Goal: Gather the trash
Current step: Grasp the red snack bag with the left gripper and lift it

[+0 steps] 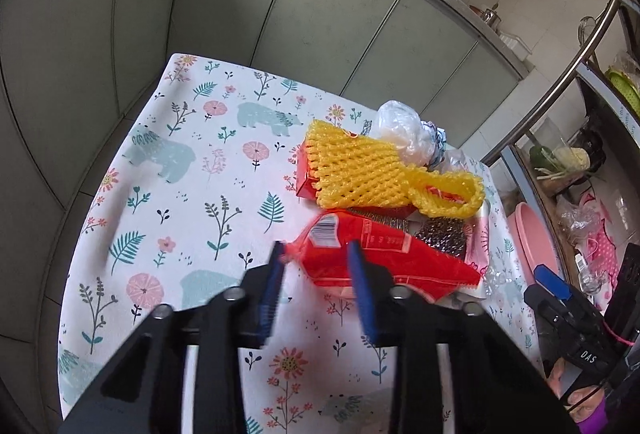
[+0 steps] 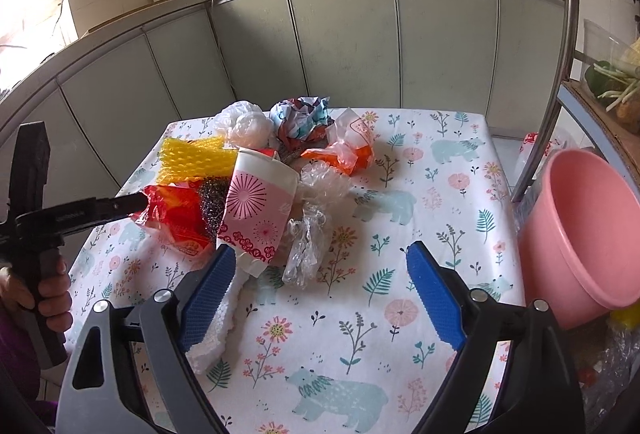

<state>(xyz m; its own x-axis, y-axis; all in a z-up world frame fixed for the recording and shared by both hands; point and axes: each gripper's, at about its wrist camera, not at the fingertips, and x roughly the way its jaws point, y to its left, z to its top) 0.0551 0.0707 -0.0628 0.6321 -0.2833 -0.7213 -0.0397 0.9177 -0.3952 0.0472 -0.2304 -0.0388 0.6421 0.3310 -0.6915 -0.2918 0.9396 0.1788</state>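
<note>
Two grippers work: the left gripper [image 1: 316,254] pinches the red wrapper [image 1: 384,258] at its near corner, lifting it from the trash pile; the right gripper [image 2: 320,274] waits wide open by the pink basin [image 2: 580,234].

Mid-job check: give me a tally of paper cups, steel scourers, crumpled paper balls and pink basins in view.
Pink-patterned white paper cup: 1
Dark steel-wool scourer: 1
Crumpled printed paper ball: 1
Pink plastic basin: 1
Total: 4
</note>
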